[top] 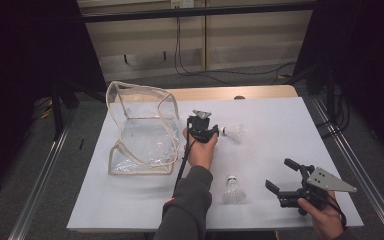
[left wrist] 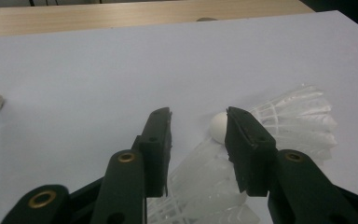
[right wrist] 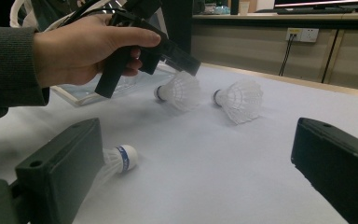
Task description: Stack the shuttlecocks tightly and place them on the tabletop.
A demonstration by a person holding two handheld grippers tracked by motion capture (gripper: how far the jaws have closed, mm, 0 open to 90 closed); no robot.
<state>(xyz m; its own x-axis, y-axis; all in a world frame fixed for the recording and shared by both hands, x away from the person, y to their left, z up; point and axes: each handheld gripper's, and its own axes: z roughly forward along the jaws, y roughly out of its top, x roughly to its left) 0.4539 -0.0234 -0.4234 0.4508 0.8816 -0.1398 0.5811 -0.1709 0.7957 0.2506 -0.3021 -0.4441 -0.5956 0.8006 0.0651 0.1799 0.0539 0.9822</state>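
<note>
My left gripper [top: 203, 131] [left wrist: 199, 116] is near the table's middle, jaws closed onto the feather skirt of a white shuttlecock [left wrist: 205, 186] [right wrist: 179, 91]. A second shuttlecock [top: 232, 132] [left wrist: 298, 121] [right wrist: 240, 100] lies just beyond it, its cork toward the jaws. A third shuttlecock [top: 233, 190] [right wrist: 121, 158], with a blue band at the cork, rests near the front edge. My right gripper [top: 278, 174] [right wrist: 198, 135] sits to its right, open wide with nothing between its jaws. A clear plastic bag [top: 140, 130] stands open at the left.
A white sheet [top: 280, 120] covers the wooden table [top: 260, 92]. Metal rails [top: 40, 175] run along both sides. Cables [top: 190, 65] hang on the wall behind the table.
</note>
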